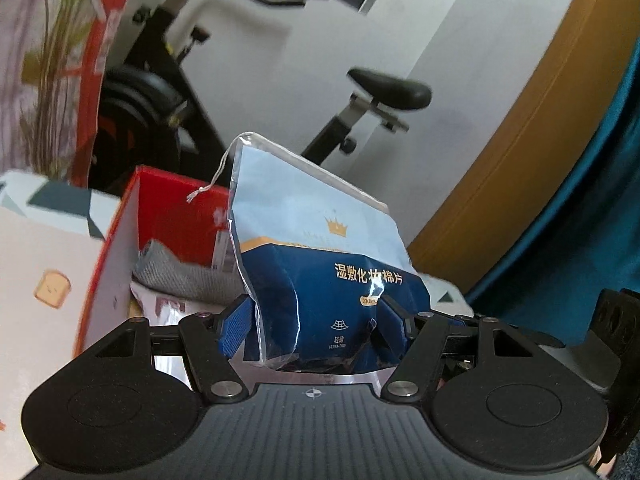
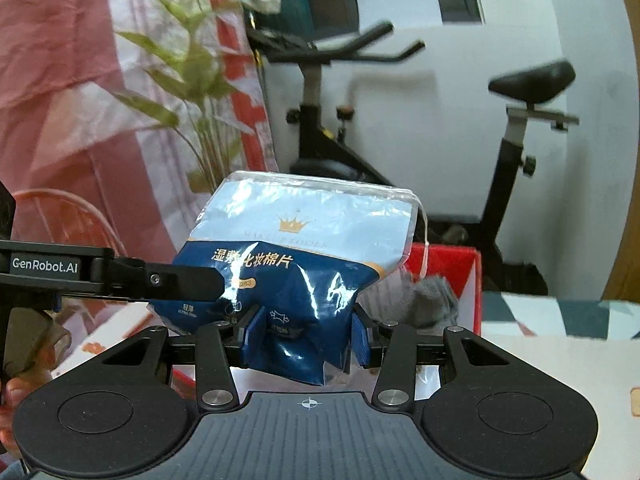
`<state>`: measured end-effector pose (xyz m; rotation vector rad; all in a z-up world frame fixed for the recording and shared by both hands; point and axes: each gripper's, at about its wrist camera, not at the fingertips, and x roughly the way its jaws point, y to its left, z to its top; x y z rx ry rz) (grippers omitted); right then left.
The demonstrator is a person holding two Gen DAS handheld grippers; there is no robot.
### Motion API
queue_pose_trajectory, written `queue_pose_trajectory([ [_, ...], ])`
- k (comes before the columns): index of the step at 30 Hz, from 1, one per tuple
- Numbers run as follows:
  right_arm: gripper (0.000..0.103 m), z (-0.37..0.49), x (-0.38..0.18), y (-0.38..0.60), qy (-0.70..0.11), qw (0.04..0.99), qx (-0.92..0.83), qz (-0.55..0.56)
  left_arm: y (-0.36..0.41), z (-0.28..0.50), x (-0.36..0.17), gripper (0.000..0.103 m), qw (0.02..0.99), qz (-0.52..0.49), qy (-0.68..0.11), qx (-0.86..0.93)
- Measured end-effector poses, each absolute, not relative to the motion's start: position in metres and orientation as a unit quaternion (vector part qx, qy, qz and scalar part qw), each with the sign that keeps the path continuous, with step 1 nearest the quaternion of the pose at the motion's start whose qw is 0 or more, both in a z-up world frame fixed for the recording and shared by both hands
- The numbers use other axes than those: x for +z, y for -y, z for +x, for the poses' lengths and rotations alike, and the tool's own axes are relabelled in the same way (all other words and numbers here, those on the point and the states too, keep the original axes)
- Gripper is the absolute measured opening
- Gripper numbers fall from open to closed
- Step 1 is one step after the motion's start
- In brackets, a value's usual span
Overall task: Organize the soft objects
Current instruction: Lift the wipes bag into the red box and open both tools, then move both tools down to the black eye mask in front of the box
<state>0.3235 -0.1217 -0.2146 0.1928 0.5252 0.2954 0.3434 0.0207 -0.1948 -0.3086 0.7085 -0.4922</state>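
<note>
A blue and pale-blue plastic bag of cotton pads (image 1: 320, 264) with a gold crown and a white drawstring is held up in the air by both grippers. My left gripper (image 1: 316, 320) is shut on its lower part, blue pads pressing both sides. My right gripper (image 2: 304, 334) is shut on the same bag (image 2: 304, 248) from the other side. The left gripper's black finger (image 2: 176, 276) reaches the bag's left edge in the right wrist view. A red box (image 1: 132, 216) sits behind and below the bag, holding a grey knit cloth (image 1: 180, 276) and a white packet.
A black exercise bike (image 2: 320, 132) stands against the white wall behind. A green plant (image 2: 192, 92) and a pink-red curtain (image 2: 72, 80) are at the left. A white patterned tabletop (image 2: 560, 344) carries the red box (image 2: 460, 264). A wooden edge (image 1: 520, 152) and teal fabric (image 1: 592, 220) are at the right.
</note>
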Motion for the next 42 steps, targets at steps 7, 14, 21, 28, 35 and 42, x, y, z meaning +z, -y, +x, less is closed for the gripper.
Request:
queue_pose_trajectory([
  [7,0.041,0.346,-0.249,0.133,-0.325,0.928,0.132,0.128,-0.013,0.364,-0.220,0.064,0.882,-0.139,-0.387,-0.233],
  [14,0.042,0.347,-0.258,0.138,-0.347,0.923,0.118,0.117,-0.012,0.364,-0.227,0.063,0.881,-0.117,-0.401,-0.223],
  [21,0.042,0.335,-0.251,0.142,-0.339,0.928,0.108,0.113,-0.016,0.356,-0.226,0.063,0.888,-0.098,-0.395,-0.215],
  [28,0.043,0.313,-0.237,0.144,-0.316,0.937,0.100,0.107,-0.016,0.323,-0.199,0.066,0.920,-0.031,-0.334,-0.202],
  [35,0.070,0.277,-0.222,0.136,-0.286,0.950,0.097,0.076,-0.023,0.278,-0.180,0.084,0.948,0.018,-0.269,-0.171],
  [42,0.098,0.238,-0.224,0.124,-0.256,0.961,0.085,0.056,-0.029,0.242,-0.181,0.103,0.957,0.031,-0.238,-0.161],
])
